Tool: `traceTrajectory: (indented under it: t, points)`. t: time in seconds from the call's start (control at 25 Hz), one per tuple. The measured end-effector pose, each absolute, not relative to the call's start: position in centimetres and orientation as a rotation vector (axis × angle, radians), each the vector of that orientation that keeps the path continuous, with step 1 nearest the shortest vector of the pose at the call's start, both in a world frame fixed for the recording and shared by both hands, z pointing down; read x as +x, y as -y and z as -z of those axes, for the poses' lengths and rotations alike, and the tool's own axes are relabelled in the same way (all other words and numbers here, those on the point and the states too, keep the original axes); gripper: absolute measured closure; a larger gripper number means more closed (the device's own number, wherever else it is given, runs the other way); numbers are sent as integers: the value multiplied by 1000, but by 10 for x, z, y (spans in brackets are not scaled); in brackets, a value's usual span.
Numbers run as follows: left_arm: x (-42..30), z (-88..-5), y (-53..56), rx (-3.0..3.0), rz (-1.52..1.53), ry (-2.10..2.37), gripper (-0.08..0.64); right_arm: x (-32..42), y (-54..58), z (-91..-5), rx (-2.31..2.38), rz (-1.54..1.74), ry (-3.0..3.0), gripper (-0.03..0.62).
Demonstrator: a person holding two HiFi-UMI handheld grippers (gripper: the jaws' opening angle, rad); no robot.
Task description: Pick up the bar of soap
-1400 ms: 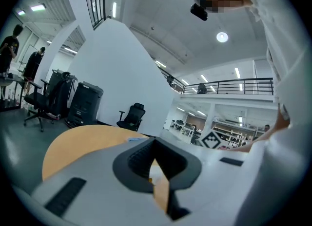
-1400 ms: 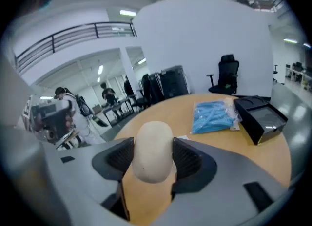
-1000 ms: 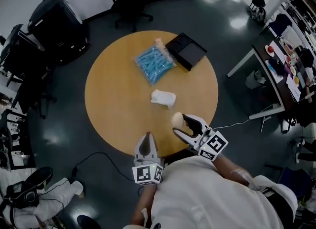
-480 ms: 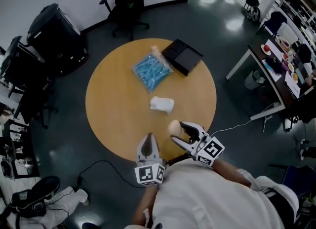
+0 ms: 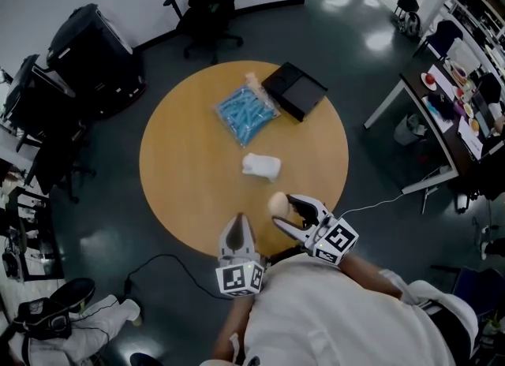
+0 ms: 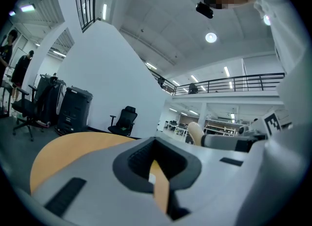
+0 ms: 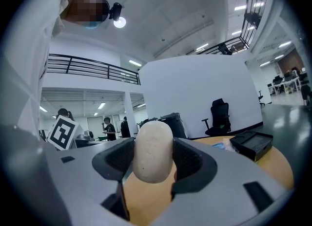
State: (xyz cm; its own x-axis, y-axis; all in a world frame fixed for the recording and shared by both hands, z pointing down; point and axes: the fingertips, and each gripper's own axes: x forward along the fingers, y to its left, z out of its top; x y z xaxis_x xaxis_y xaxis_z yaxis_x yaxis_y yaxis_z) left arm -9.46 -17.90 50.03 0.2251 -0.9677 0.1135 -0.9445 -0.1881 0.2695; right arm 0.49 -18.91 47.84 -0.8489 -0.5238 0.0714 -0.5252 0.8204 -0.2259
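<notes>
The right hand-held gripper (image 5: 287,213) pinches the soap (image 5: 277,203), a pale, rounded bar. In the right gripper view the soap stands on end between the two dark pads, one pad pressed to each side, and its top rises above them. The wood of the bench (image 5: 181,167) shows under it in that view. From the head view the soap sits over the near edge of the round bench, at the person's right.

The left hand-held gripper (image 5: 236,230) is pressed together, with only a thin slit between its jaws and nothing in it. It hangs over the near rim of the bench, just left of the right one, and points toward the middle.

On the bench a white crumpled wad (image 5: 261,166) lies near the centre, just beyond the soap. Farther back lie a blue packet (image 5: 246,112) and, touching its right side, a black tray (image 5: 294,90). A black chair (image 5: 207,1) stands on the floor past the far edge.
</notes>
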Motion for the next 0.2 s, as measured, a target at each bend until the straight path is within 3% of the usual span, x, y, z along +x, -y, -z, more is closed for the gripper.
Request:
traceTrajectory:
  t: [0.2]
  points:
    - [-97,-501,176,2217,119,1795,555,2,186,-480,842,-366,2990,333]
